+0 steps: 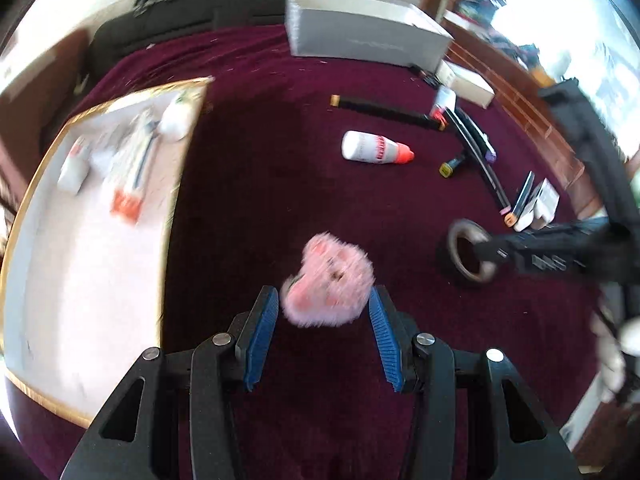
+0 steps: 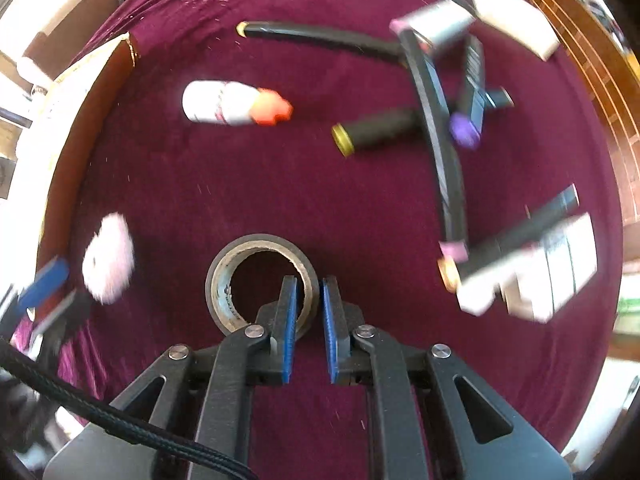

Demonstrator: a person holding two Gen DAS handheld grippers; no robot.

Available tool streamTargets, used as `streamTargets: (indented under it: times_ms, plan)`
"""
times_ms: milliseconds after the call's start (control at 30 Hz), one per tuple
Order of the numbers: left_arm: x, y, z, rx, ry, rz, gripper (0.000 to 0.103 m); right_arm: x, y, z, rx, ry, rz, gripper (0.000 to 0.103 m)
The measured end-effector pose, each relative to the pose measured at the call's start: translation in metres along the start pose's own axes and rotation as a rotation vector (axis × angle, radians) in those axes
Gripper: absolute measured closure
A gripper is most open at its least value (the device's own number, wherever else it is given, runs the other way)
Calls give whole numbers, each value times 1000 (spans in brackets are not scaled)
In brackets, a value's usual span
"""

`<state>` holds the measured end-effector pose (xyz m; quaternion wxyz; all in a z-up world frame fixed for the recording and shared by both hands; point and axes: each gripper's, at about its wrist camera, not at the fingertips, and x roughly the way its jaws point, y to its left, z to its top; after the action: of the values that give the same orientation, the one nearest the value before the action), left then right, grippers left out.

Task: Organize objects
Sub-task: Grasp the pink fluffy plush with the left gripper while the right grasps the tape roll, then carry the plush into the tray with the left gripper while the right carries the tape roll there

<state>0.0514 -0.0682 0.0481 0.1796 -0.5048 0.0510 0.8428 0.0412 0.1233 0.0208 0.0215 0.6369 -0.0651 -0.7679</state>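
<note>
A fluffy pink toy (image 1: 329, 285) lies on the maroon cloth just ahead of my left gripper (image 1: 324, 300), whose jaws are open on either side of it, not closed on it. It shows blurred in the right wrist view (image 2: 109, 263). My right gripper (image 2: 309, 286) is shut on the wall of a dark tape roll (image 2: 224, 280), one finger inside the ring and one outside; it also shows in the left wrist view (image 1: 466, 254). A white bottle with an orange cap (image 1: 374, 149) lies on its side further out.
A gold-edged tray (image 1: 24, 280) with white packets sits at left. A grey box (image 1: 360, 36) stands at the back. Black markers (image 2: 440, 120), a short yellow-capped marker (image 2: 372, 130) and white boxes (image 2: 536, 280) lie scattered at right.
</note>
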Motion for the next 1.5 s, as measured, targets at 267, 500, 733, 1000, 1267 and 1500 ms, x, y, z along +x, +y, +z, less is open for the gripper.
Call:
streamTargets:
  times_ms: [267, 500, 733, 1000, 1267, 1500]
  plan:
    - [35, -20, 5, 102, 46, 87, 49, -5, -14, -18, 54, -6, 35, 93]
    - [40, -23, 0, 82, -4, 75, 23, -5, -12, -19, 62, -25, 67, 74]
    - [39, -22, 0, 78, -4, 64, 28, -1, 13, -22, -1, -59, 67, 33]
    - [18, 13, 0, -46, 35, 22, 72, 0, 16, -16, -8, -53, 31, 47]
    - [-3, 24, -15, -119, 21, 3, 72, 3, 41, -18, -127, -97, -96, 85]
    - [-26, 29, -16, -140, -20, -12, 72, -3, 33, -19, -75, -94, -4, 93]
